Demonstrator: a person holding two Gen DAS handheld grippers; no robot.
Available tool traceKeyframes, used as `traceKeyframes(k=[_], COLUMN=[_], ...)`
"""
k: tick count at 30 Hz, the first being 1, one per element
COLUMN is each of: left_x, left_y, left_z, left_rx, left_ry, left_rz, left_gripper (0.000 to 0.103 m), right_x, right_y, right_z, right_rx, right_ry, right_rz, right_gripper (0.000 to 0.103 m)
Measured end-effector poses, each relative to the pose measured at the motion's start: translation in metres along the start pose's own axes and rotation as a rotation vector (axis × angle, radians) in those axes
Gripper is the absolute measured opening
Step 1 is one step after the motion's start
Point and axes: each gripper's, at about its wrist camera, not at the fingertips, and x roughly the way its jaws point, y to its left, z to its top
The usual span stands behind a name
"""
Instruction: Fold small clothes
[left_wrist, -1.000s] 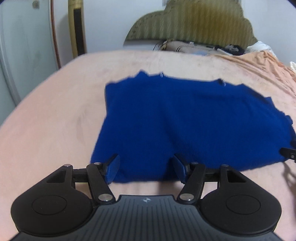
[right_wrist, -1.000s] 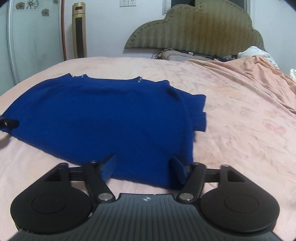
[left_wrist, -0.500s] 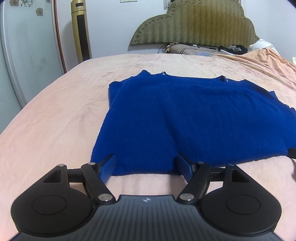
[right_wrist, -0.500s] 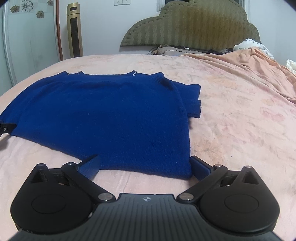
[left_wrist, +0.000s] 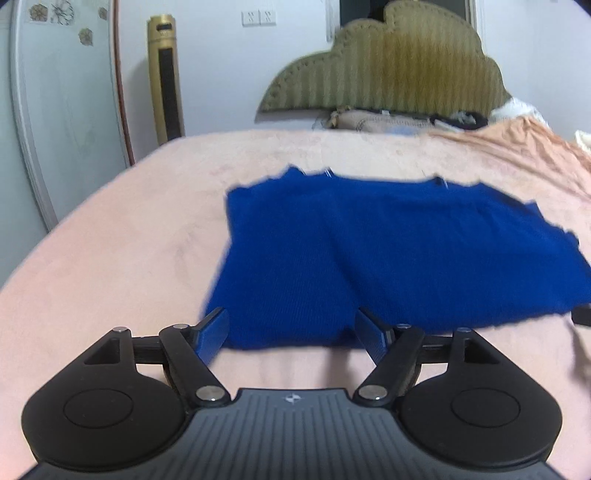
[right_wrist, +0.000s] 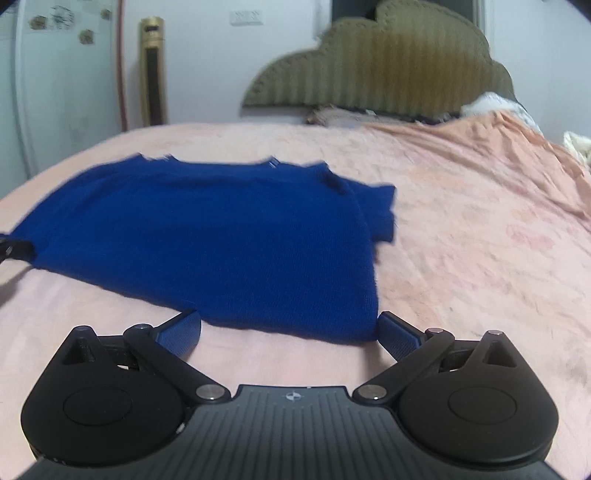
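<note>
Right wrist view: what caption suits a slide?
Open right hand-held gripper poised at the near hem of a blue knitted sweater on a pink bedspread.

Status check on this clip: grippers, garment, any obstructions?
Left gripper open, right gripper wide open, nothing gripped. Blue sweater flat on pink bed, hem nearest both. Nothing in the way.

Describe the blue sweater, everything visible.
The sweater is a deep blue knit, fuzzy-looking, lying flat on the pink bedspread. Its neckline faces the headboard and its hem faces the cameras. A sleeve is folded in at its right edge. The left edge looks folded in too, but blur hides the detail. Both grippers, left and right, sit at the hem with jaws open. The hem corners lie between the fingertips, but nothing pinches the cloth.
</note>
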Motion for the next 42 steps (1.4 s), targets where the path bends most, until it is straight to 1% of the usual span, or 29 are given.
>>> traceKeyframes(k=[3, 4, 6, 7, 9, 11, 12, 14, 17, 19, 20, 22, 24, 28, 30, 33, 36, 37, 39, 42], left_x=[0.002, 0.005, 0.017, 0.024, 0.04, 0.057, 0.067, 0.088, 0.118, 0.134, 0.141, 0.153, 0.161, 0.174, 0.18, 0.193, 0.204, 0.207, 0.211, 0.214], left_y=[0.015, 0.02, 0.03, 0.035, 0.042, 0.048, 0.052, 0.065, 0.089, 0.1, 0.103, 0.107, 0.108, 0.104, 0.104, 0.11, 0.116, 0.117, 0.113, 0.099], left_z=[0.022, 0.029, 0.046, 0.054, 0.067, 0.078, 0.084, 0.093, 0.098, 0.098, 0.098, 0.097, 0.098, 0.106, 0.109, 0.11, 0.111, 0.112, 0.116, 0.124], left_rx=[-0.017, -0.03, -0.055, -0.064, -0.07, -0.084, -0.1, -0.172, -0.324, -0.405, -0.424, -0.449, -0.451, -0.435, -0.433, -0.485, -0.549, -0.557, -0.542, -0.471], left_ry=[-0.004, 0.001, 0.024, 0.036, 0.059, 0.077, 0.095, 0.155, 0.227, 0.274, 0.292, 0.317, 0.315, 0.314, 0.305, 0.286, 0.281, 0.282, 0.281, 0.274], left_rz=[-0.001, -0.004, -0.022, -0.035, -0.037, -0.039, -0.055, -0.107, -0.245, -0.309, -0.337, -0.371, -0.403, -0.436, -0.457, -0.514, -0.556, -0.563, -0.558, -0.52], left_gripper=[0.077, 0.082, 0.087, 0.087, 0.087, 0.087, 0.087, 0.087, 0.087, 0.087, 0.087, 0.087, 0.088, 0.09, 0.09, 0.09, 0.09, 0.09, 0.09, 0.09], right_x=[-0.007, -0.008, -0.006, -0.004, 0.0, 0.004, 0.006, 0.009, 0.012, 0.016, 0.018, 0.023, 0.026, 0.036, 0.043, 0.055, 0.066, 0.067, 0.074, 0.082], right_y=[0.02, 0.028, 0.045, 0.054, 0.074, 0.095, 0.105, 0.128, 0.156, 0.177, 0.184, 0.2, 0.216, 0.247, 0.257, 0.269, 0.273, 0.272, 0.272, 0.275], right_z=[0.01, 0.015, 0.022, 0.024, 0.029, 0.032, 0.033, 0.034, 0.033, 0.031, 0.03, 0.027, 0.026, 0.027, 0.03, 0.035, 0.042, 0.043, 0.048, 0.051], right_rx=[-0.069, -0.092, -0.138, -0.161, -0.214, -0.276, -0.312, -0.382, -0.475, -0.532, -0.554, -0.603, -0.649, -0.713, -0.741, -0.736, -0.721, -0.713, -0.701, -0.703], right_ry=[-0.046, -0.055, -0.056, -0.056, -0.051, -0.043, -0.045, -0.048, -0.065, -0.063, -0.06, -0.06, -0.094, -0.146, -0.168, -0.193, -0.203, -0.206, -0.21, -0.216], right_rz=[0.032, 0.048, 0.092, 0.113, 0.145, 0.165, 0.173, 0.177, 0.169, 0.171, 0.172, 0.165, 0.143, 0.087, 0.086, 0.069, 0.064, 0.063, 0.069, 0.053], right_gripper=[0.103, 0.103, 0.103, 0.103, 0.103, 0.102, 0.102, 0.102, 0.102, 0.102, 0.102, 0.102, 0.102, 0.102, 0.102, 0.102, 0.102, 0.102, 0.1, 0.099])
